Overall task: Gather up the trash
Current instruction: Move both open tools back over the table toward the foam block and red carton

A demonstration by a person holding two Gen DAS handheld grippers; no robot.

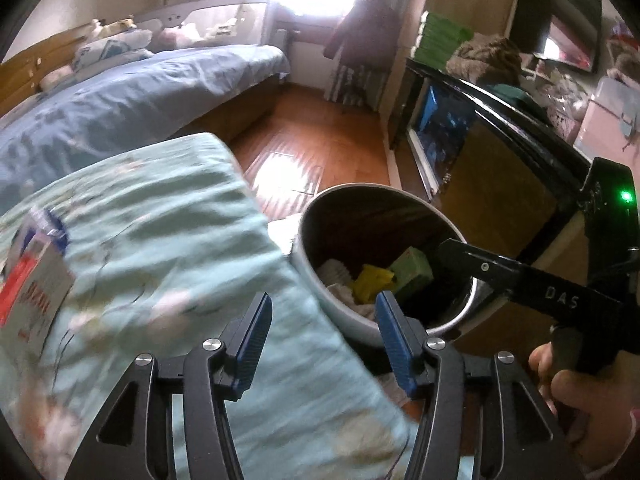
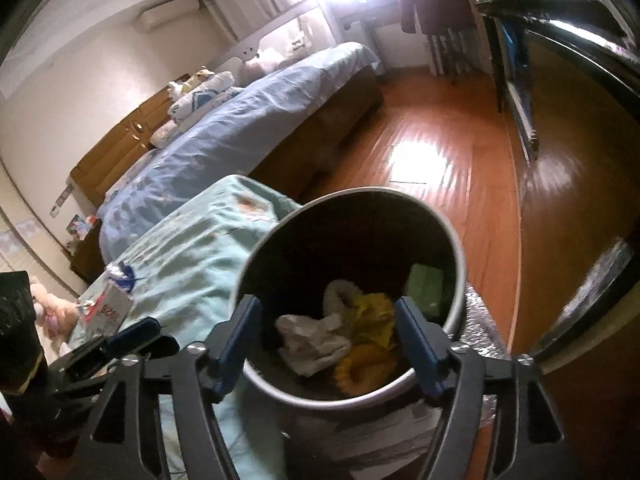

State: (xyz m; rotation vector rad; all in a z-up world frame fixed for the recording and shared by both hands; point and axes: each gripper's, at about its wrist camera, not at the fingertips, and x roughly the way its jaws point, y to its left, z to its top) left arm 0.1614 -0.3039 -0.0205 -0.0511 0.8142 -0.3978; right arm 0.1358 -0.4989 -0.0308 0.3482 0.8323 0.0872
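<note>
A round grey trash bin (image 2: 360,191) stands on the floor beside a bed end covered by a mint-green quilt (image 2: 192,256). Inside lie a white crumpled tissue (image 2: 312,340), a yellow wrapper (image 2: 372,316) and a green box (image 2: 426,288). My right gripper (image 2: 327,312) hangs open over the bin's mouth with nothing between its pads. My left gripper (image 1: 323,308) is open and empty too, straddling the quilt's edge and the bin's (image 1: 352,189) near wall. One right finger (image 1: 480,266) reaches over the bin. A white, red and blue carton (image 1: 36,292) lies on the quilt at left.
A bed with a blue cover (image 1: 120,96) runs along the left. Wooden floor (image 1: 320,136) stretches beyond the bin. A black glass-fronted cabinet (image 1: 480,128) stands close on the right. A silver foil mat (image 2: 480,332) lies under the bin. A plush toy (image 2: 52,312) sits at far left.
</note>
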